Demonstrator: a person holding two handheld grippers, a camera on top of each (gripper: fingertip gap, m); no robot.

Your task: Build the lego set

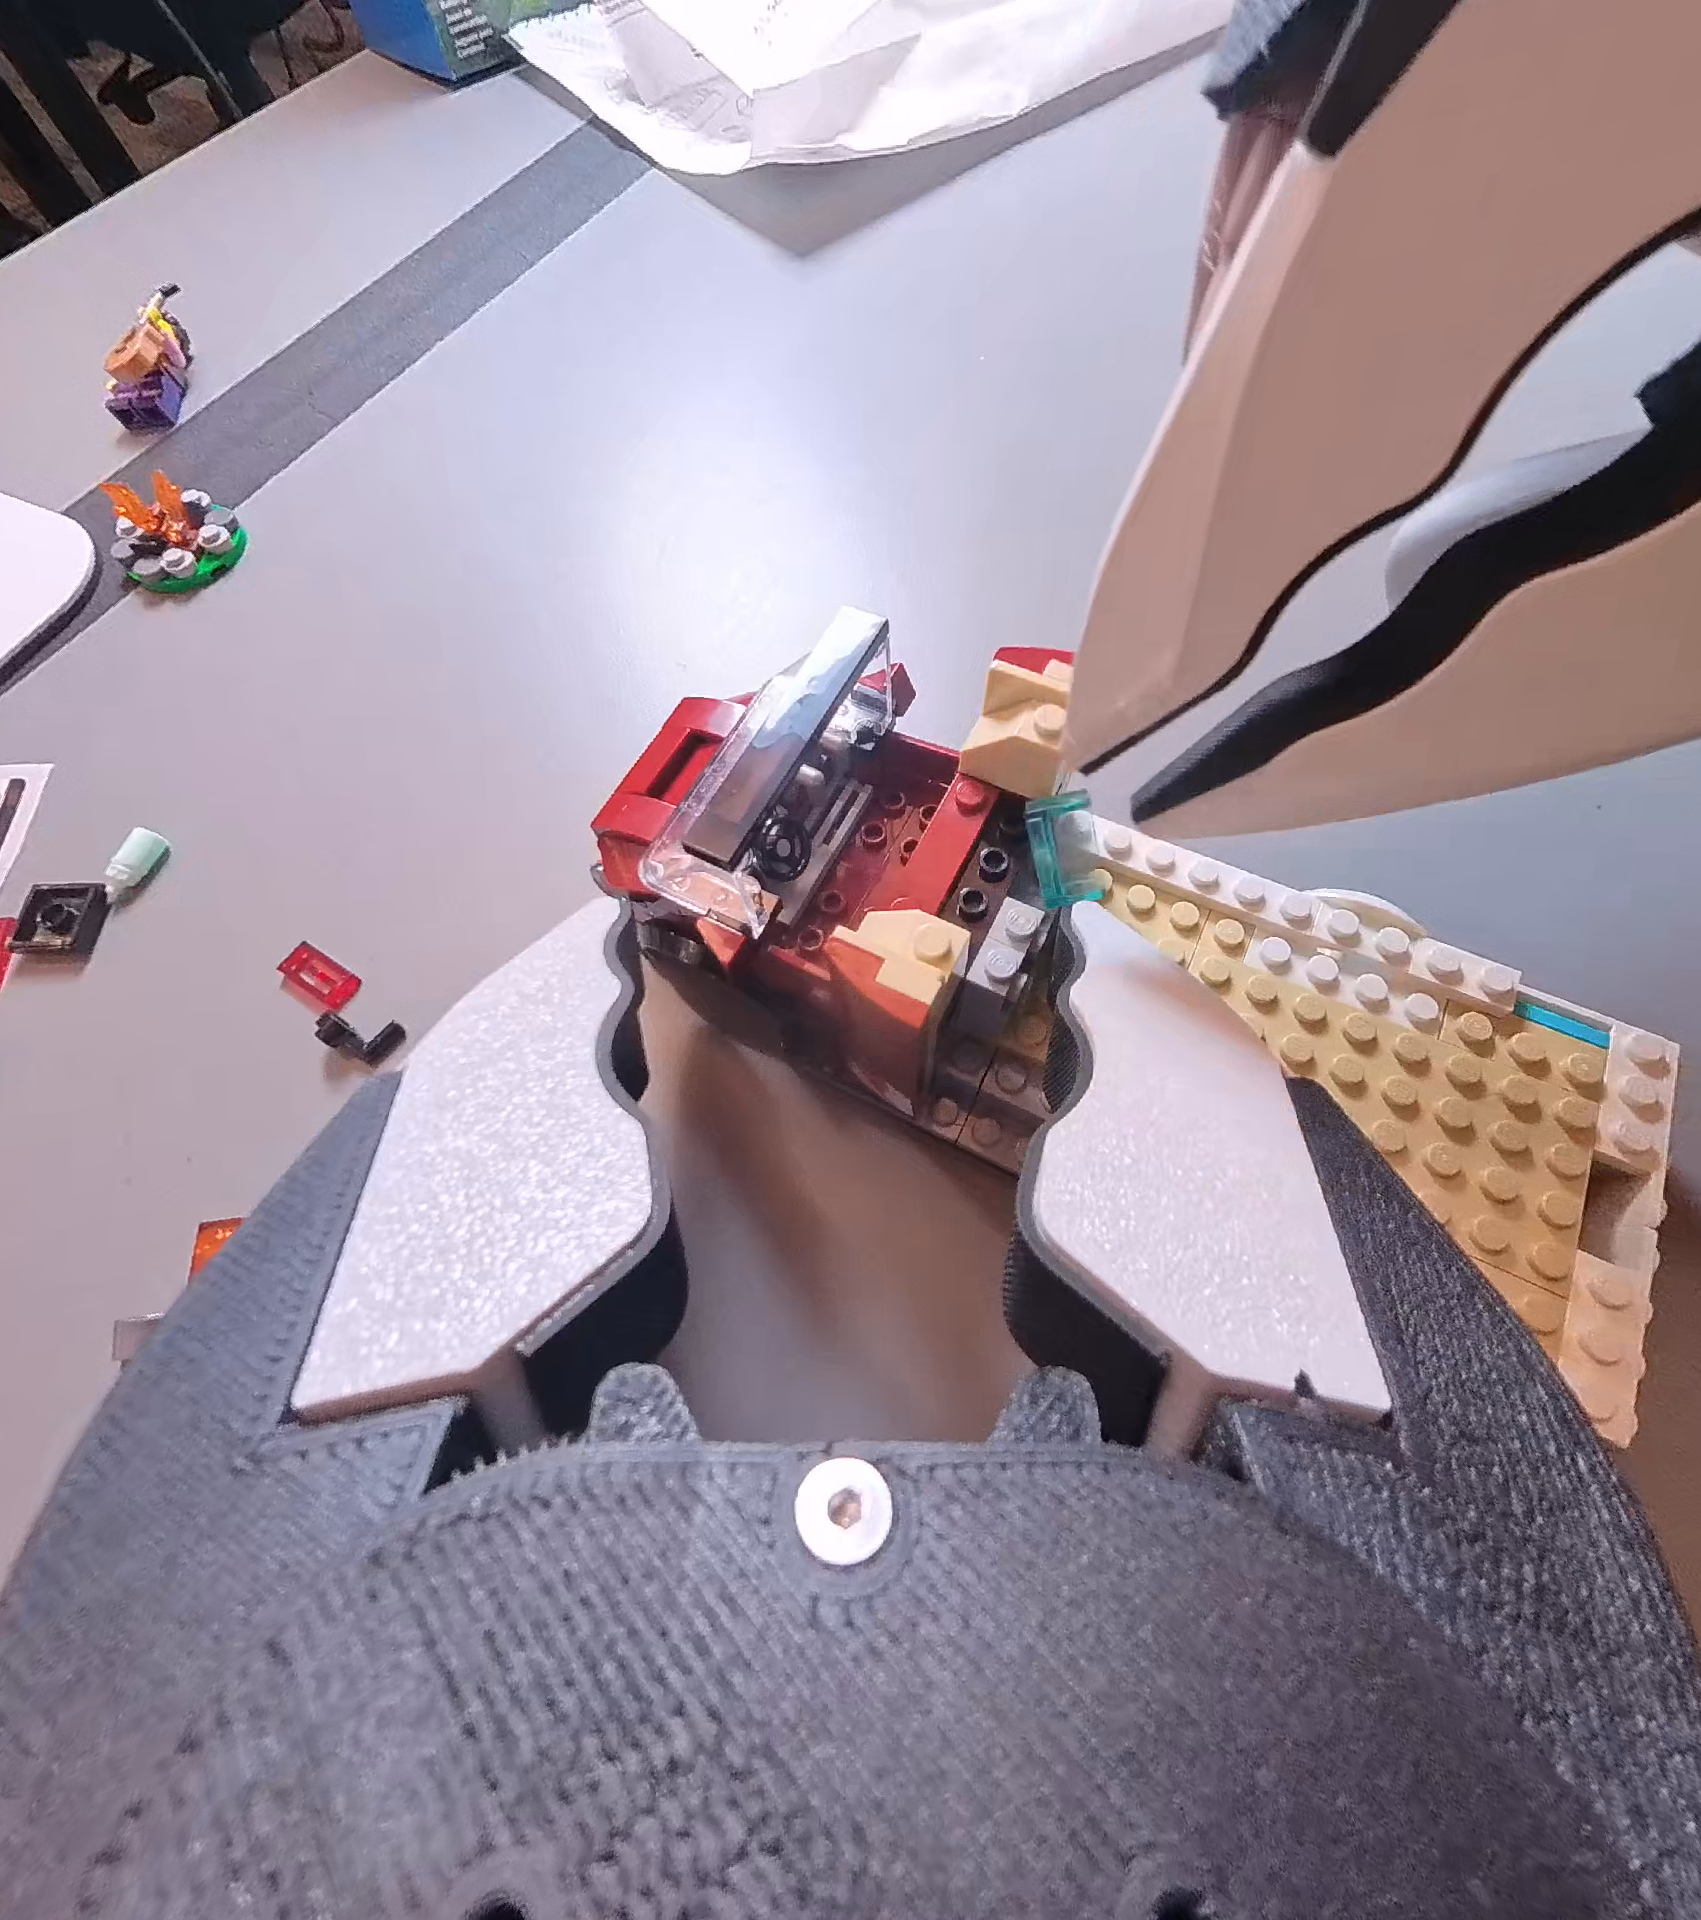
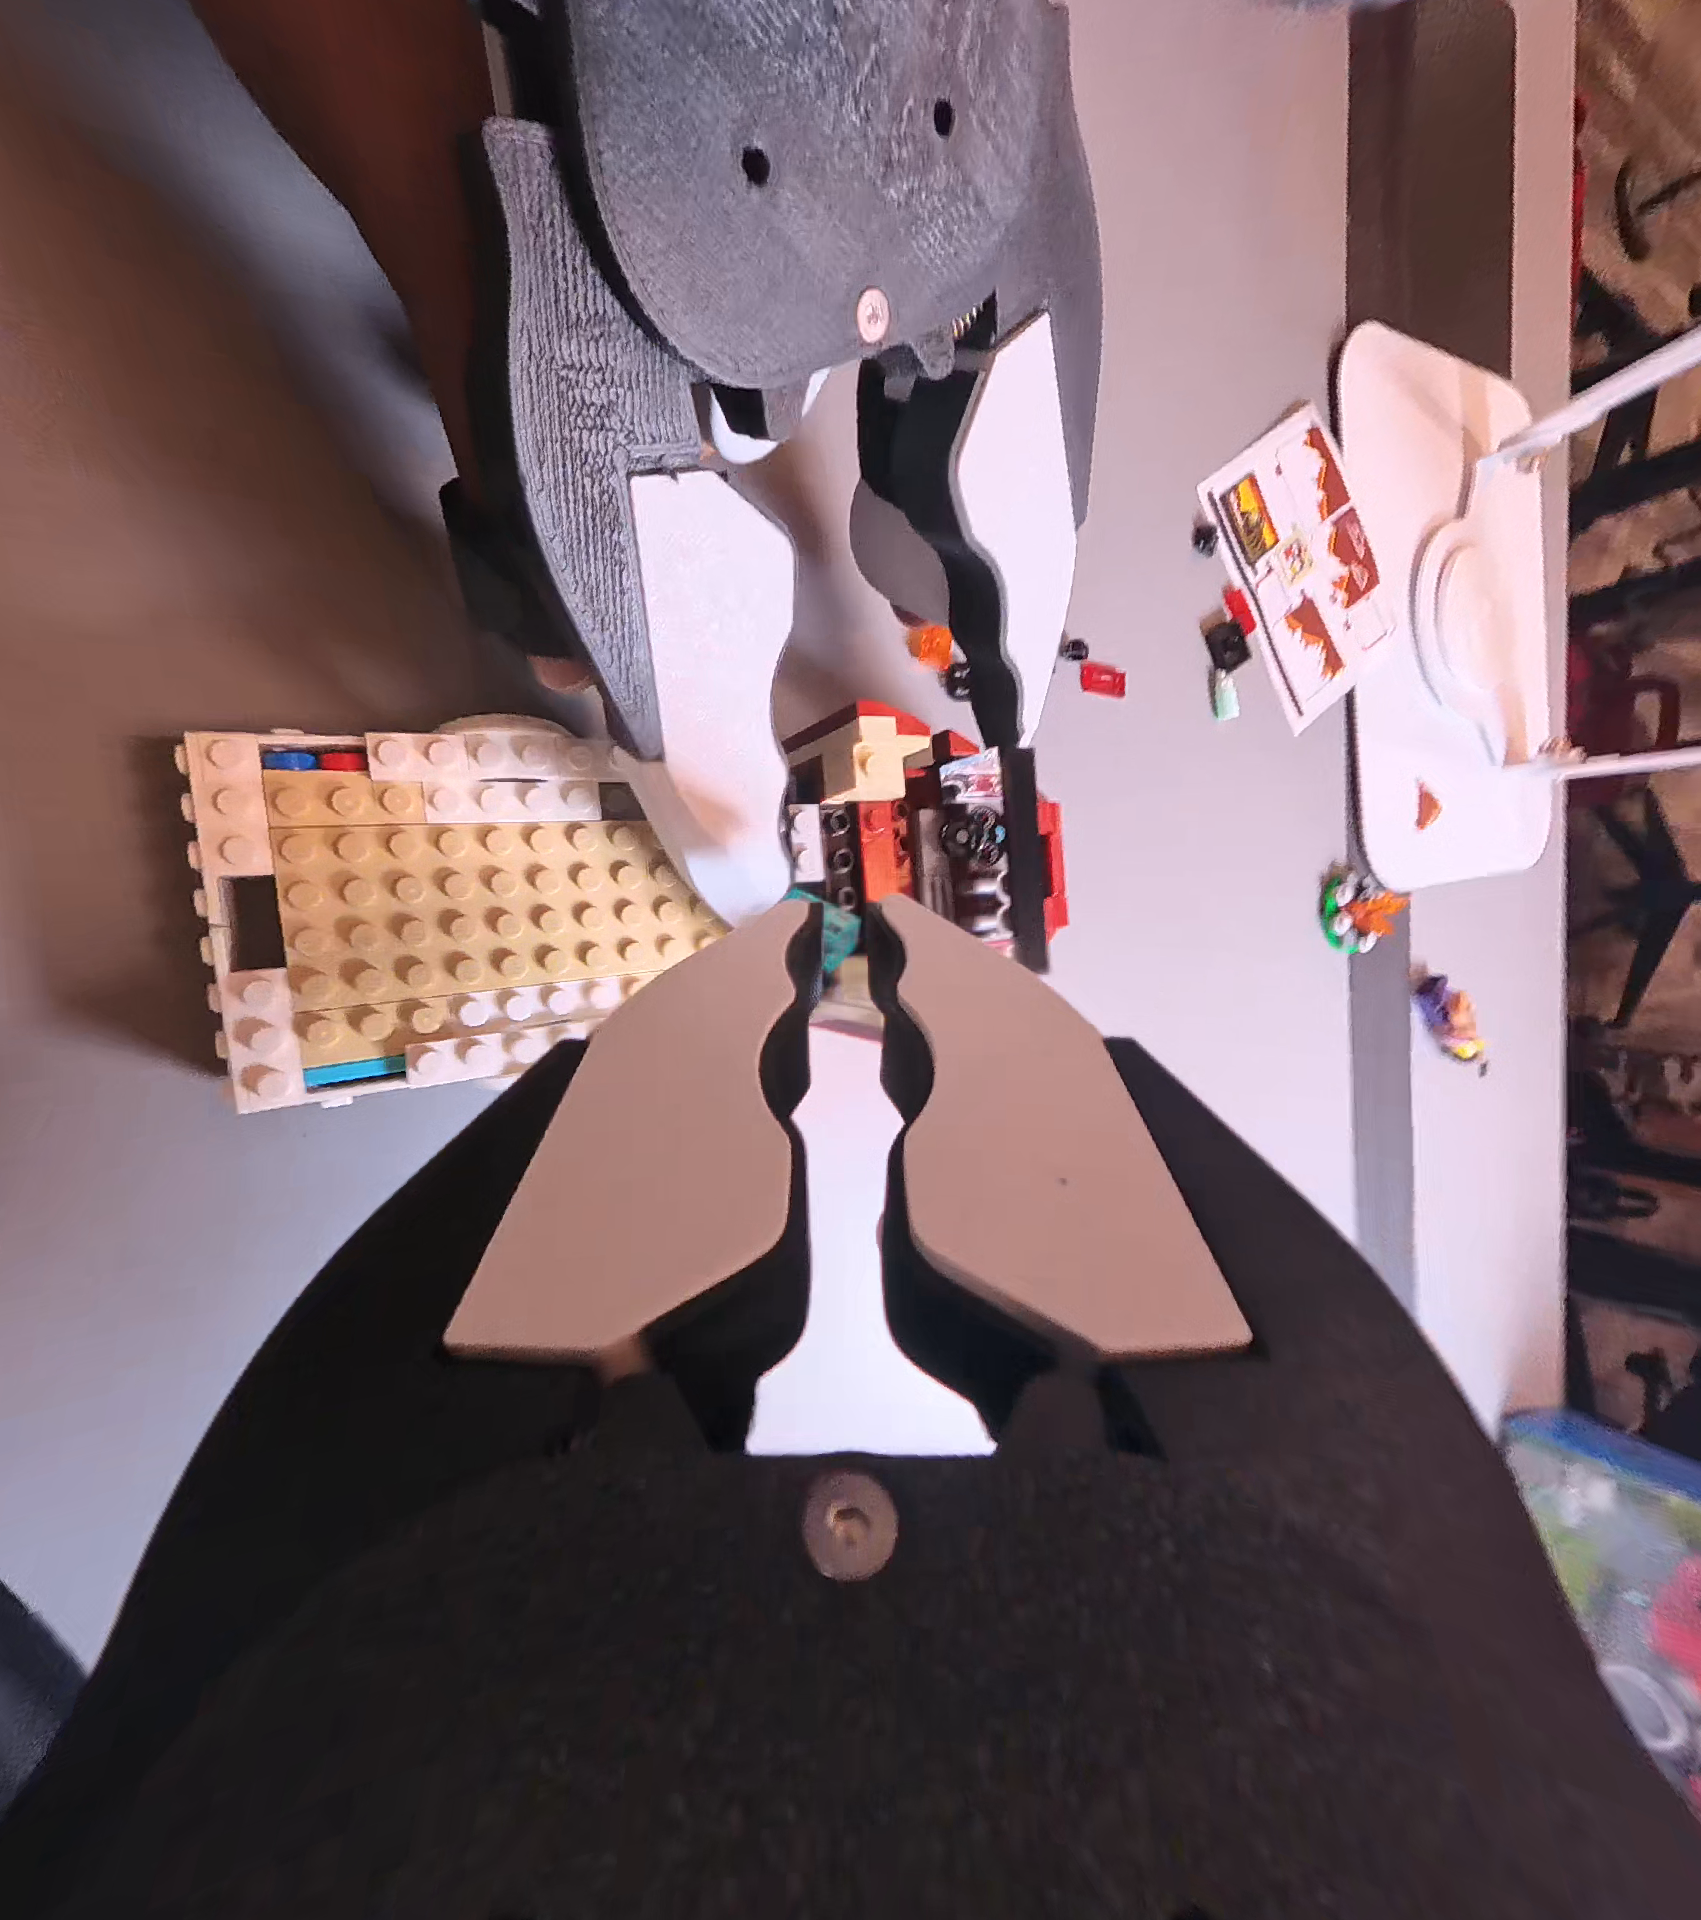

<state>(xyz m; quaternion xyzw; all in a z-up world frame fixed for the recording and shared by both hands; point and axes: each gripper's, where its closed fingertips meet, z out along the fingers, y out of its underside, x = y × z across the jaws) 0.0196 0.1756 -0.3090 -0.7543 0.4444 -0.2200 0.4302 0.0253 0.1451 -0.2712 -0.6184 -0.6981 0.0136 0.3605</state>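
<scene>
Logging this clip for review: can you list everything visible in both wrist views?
Truck cab build: one, dark red with tan and grey bricks, table centre, clear windscreen tilted up.
Studded baseplate: one, tan with white edging, joined to the cab.
Teal tile: one, translucent, at the cab's rear.
Campfire model: one, green base, orange flames, far left.
Minifigure: one, purple and orange.
Loose pieces: several, red and black.
Sticker sheet: one.
Left gripper: around the cab.
Right gripper: pinching the tile.
</scene>
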